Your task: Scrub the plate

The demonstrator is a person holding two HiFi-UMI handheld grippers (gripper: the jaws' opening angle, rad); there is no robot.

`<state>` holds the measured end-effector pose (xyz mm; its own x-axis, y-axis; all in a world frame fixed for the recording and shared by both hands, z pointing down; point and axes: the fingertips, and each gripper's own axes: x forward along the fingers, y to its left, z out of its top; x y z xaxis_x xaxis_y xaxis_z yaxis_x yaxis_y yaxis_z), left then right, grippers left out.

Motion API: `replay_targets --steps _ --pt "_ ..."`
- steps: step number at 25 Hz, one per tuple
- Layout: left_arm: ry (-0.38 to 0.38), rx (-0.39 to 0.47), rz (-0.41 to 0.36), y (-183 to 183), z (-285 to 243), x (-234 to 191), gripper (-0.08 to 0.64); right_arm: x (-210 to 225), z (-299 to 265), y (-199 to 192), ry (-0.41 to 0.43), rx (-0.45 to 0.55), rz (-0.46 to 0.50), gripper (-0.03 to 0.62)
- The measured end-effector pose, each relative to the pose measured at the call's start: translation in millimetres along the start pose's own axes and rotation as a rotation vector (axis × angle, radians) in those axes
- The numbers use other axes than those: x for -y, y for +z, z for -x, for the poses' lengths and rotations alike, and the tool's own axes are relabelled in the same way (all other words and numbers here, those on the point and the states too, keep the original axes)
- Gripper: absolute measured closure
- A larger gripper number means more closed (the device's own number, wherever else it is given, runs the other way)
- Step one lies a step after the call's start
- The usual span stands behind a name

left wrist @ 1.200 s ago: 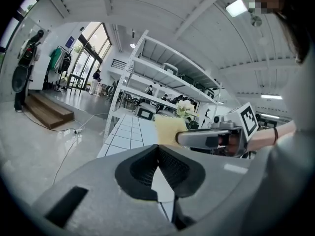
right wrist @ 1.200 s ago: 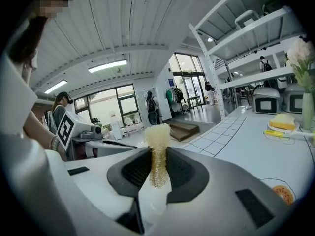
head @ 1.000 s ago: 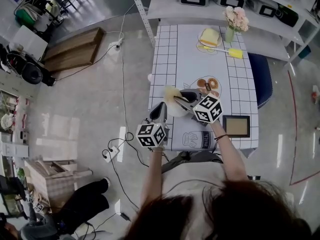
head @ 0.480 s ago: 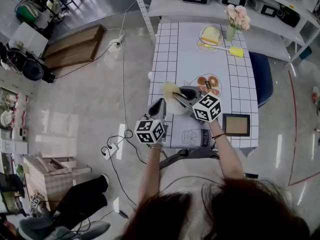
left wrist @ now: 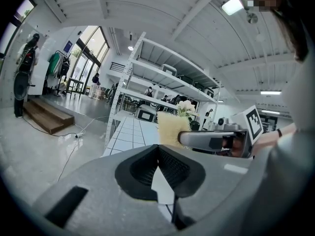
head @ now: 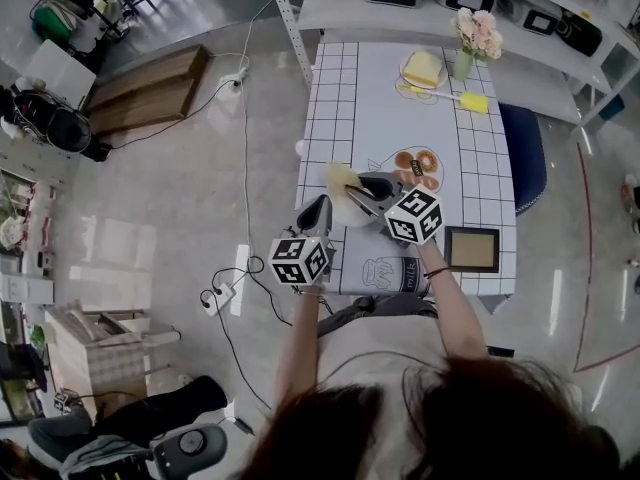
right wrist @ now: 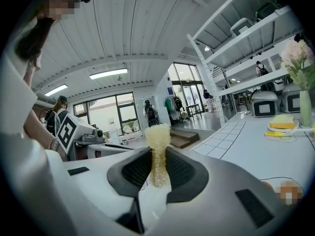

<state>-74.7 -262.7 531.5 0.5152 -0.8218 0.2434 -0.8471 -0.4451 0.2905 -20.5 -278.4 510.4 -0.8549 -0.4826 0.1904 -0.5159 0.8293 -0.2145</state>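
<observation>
Left gripper [head: 318,211] is clamped on the plate [head: 352,218]. Its own view shows the jaws [left wrist: 158,154] closed on a thin white sliver of rim [left wrist: 160,183], so it's an edge pinch only. From that gripper the plate runs forward and to the right, out toward the other tool. It's at the near left edge of the table [head: 380,98], and I can't tell if it rests on the table or hangs free. The scrubber [head: 340,179] is next, a yellow mesh tuft. From the left jaws it's ahead and a bit right [left wrist: 170,128], over the plate's far side, near the rim. No view settles whether it's touching the plate. Right gripper [head: 360,190] is clenched on the scrubber, with the mesh squeezed thin between the pads [right wrist: 158,168] and the tuft [right wrist: 157,136] sticking out past the tips. The plate is below and to the left of those tips, on the near side. Risks as I see them:

- **Plate slipping:** scrub force on a rim-only pinch could lever the plate, so it may rotate or slip out. This close to the table edge it could go to the floor.
- **Mesh folding:** the mesh is soft, so pressing hard may fold it back, and then the hard jaw tips rub the plate instead.
- **Scrubber pulling out:** dragging sideways could pull the scrubber out of the grip.
- **Grippers colliding:** the two grippers work close together, so a wide stroke could knock them into each other.
</observation>
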Motion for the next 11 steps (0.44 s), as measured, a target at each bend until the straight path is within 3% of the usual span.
replay_targets --steps 11 --pt "0.011 0.001 0.004 0.6 1.8 -3.5 0.549 -1.3 -0.6 1.0 0.007 0.003 -0.001 0.514"
